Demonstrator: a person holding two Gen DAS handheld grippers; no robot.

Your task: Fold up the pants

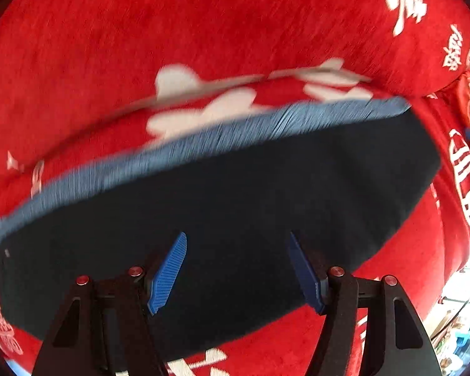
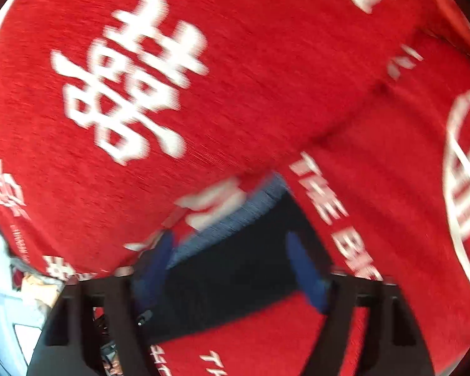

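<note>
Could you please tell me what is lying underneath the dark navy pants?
The pants, with their blue ribbed waistband, lie on a red cover with white printed characters, which shows all around them. Whatever lies beneath the pants themselves, and what the cover drapes over, is hidden.

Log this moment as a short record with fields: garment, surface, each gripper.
garment: dark navy pants with a lighter blue ribbed band, lying flat
surface: red blanket with white characters
left gripper: open, over the pants, holding nothing
right gripper: open, over a corner of the pants
image quality: motion blur in both views
</note>
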